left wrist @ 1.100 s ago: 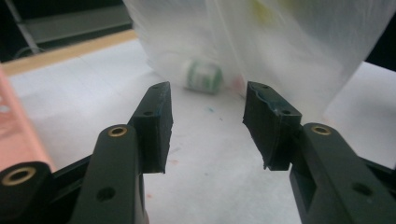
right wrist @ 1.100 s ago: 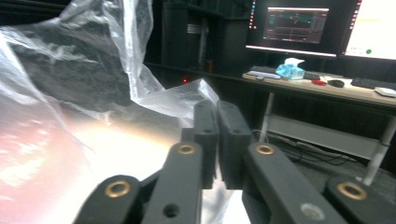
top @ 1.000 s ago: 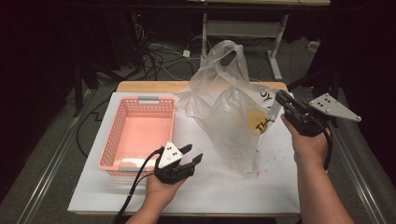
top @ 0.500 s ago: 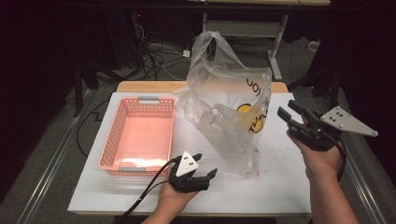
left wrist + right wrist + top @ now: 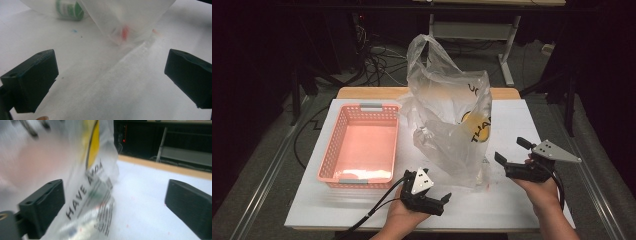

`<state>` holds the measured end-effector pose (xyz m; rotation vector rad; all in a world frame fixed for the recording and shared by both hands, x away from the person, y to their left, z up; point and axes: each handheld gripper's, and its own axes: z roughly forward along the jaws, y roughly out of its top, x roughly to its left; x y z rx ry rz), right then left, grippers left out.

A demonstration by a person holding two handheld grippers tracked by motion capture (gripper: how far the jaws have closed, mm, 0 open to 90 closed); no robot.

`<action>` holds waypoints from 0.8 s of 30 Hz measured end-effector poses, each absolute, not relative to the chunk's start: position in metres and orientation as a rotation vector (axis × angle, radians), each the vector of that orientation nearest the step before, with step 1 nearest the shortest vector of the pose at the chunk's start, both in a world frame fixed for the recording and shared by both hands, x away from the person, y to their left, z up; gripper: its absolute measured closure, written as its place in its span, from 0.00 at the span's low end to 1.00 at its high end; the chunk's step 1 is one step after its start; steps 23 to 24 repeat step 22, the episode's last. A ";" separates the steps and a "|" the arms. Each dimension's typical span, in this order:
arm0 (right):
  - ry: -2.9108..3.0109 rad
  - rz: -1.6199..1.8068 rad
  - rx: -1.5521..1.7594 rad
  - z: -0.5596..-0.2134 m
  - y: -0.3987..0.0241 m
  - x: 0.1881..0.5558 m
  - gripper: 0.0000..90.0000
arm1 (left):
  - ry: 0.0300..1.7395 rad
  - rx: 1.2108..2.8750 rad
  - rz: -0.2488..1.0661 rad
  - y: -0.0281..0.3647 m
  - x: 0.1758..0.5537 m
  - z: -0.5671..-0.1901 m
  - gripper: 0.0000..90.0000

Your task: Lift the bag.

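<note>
A clear plastic bag [image 5: 452, 125] with yellow and black print stands upright mid-table, its handles sticking up. My left gripper [image 5: 443, 204] lies open near the front edge, just short of the bag's bottom corner [image 5: 125, 25], with nothing between its jaws. A green-labelled item [image 5: 70, 10] shows blurred through the plastic. My right gripper [image 5: 510, 150] is open to the right of the bag, a little apart from it. In the right gripper view the printed bag wall [image 5: 87, 182] sits in front of the left jaw, with the gripper [image 5: 115, 205] holding nothing.
A pink mesh basket [image 5: 334, 150] sits on the left of the white table top [image 5: 522, 115]. A wooden strip [image 5: 362, 92] runs along the far edge. Cables and a metal frame [image 5: 507, 45] lie on the dark floor behind.
My right gripper has drawn back from the bag toward the near edge. My left gripper has slid right toward the bag's base. The bag now stands taller.
</note>
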<state>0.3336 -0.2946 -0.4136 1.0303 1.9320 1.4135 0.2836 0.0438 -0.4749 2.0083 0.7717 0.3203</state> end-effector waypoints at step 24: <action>1.958 1.382 1.036 -0.456 -0.302 0.307 0.00 | 0.764 2.010 0.380 0.046 0.277 -0.484 0.00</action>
